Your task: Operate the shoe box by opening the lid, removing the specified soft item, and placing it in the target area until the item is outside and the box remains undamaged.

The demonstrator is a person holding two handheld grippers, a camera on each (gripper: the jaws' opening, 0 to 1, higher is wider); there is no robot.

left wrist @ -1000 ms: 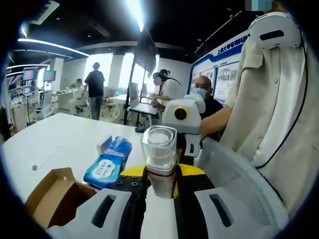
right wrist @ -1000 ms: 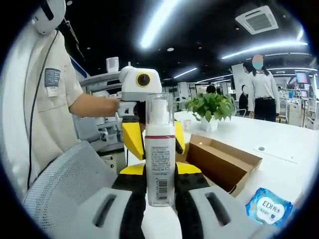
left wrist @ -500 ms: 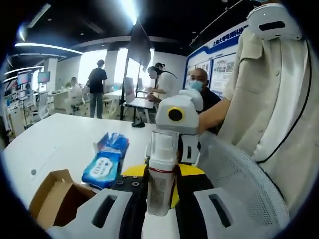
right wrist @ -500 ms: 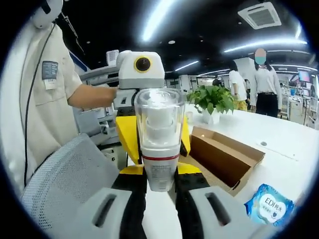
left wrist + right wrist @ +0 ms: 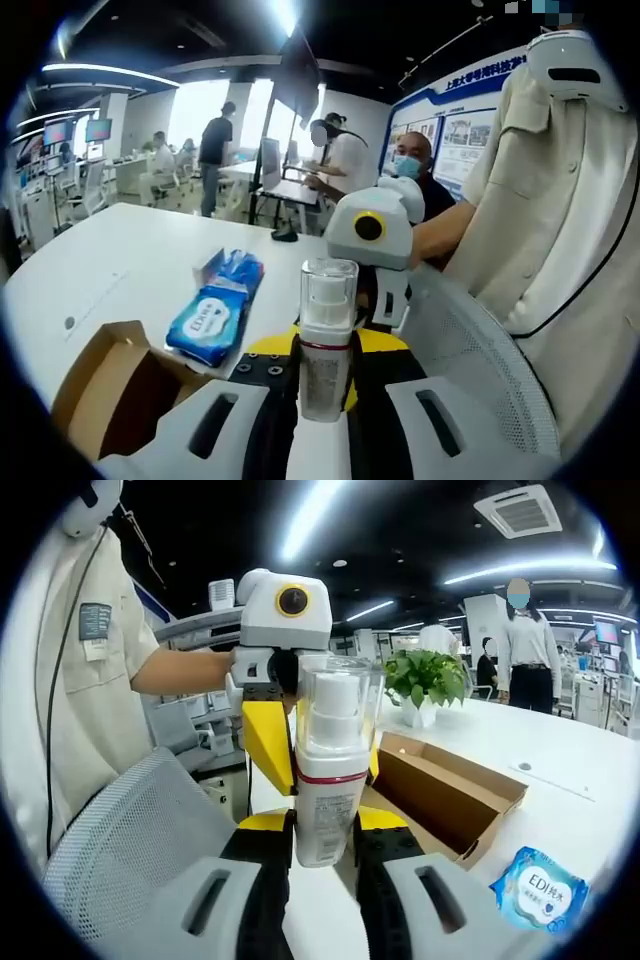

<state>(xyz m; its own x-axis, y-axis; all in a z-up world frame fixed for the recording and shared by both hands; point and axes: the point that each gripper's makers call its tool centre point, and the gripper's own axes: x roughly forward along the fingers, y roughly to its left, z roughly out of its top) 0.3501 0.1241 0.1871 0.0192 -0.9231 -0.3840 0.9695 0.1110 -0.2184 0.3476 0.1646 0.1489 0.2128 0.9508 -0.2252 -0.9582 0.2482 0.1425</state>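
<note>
The white pump bottle with a clear plastic cap (image 5: 326,335) has swung over the last second. In the right gripper view its cap had been tipped toward the lens, and now it stands nearly upright, leaning a little to the right. In the left gripper view it has also come up straight.

The left gripper (image 5: 322,375) and the right gripper (image 5: 325,848) face each other above the grey mesh chair back (image 5: 130,840). Each looks clamped on the bottle's body, so I take this for a hand-over in mid-air.

The brown cardboard shoe box (image 5: 450,798) lies on the white table (image 5: 110,275) with its lid open, and it looks unharmed. The blue soft wipes packet (image 5: 215,318) lies on the tabletop just beside the box, so the soft item appears to be out already.

The packet reads "EDI", with smaller characters I cannot make out. The bottle has a red band under its cap, and the print on its label is too fine to read.
</note>
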